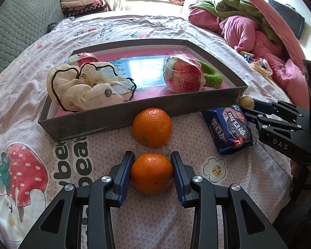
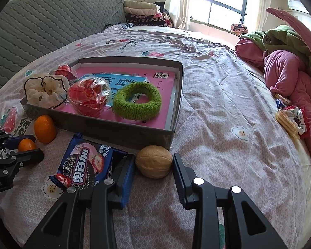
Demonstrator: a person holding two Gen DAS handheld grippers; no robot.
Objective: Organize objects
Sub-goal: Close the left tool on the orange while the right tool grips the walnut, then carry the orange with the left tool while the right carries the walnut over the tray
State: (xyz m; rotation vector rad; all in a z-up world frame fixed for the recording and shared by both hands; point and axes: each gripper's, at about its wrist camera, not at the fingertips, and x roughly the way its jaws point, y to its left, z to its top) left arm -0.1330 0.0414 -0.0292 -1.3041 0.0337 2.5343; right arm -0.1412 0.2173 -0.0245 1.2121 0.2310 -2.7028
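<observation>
My left gripper (image 1: 152, 154) is shut on the near orange (image 1: 152, 174), both blue pads pressed to its sides as it rests on the bedspread. A second orange (image 1: 152, 127) lies just beyond it, against the grey box (image 1: 134, 112). In the right wrist view my right gripper (image 2: 153, 157) is shut on a walnut (image 2: 153, 161) by the box's near corner. A blue cookie packet (image 2: 87, 166) lies partly under the right gripper's left finger. The box (image 2: 118, 130) holds a cream scrunchie (image 1: 85, 87), a red wrapped ball (image 1: 183, 75) and a green scrunchie (image 2: 137, 101).
Pink and green bedding (image 2: 284, 70) is heaped along the right side of the bed. Wafer snacks and a small scrunchie (image 2: 288, 120) lie at its foot. A grey quilted headboard (image 2: 41, 25) rises on the left, with folded blankets (image 2: 143, 12) behind it.
</observation>
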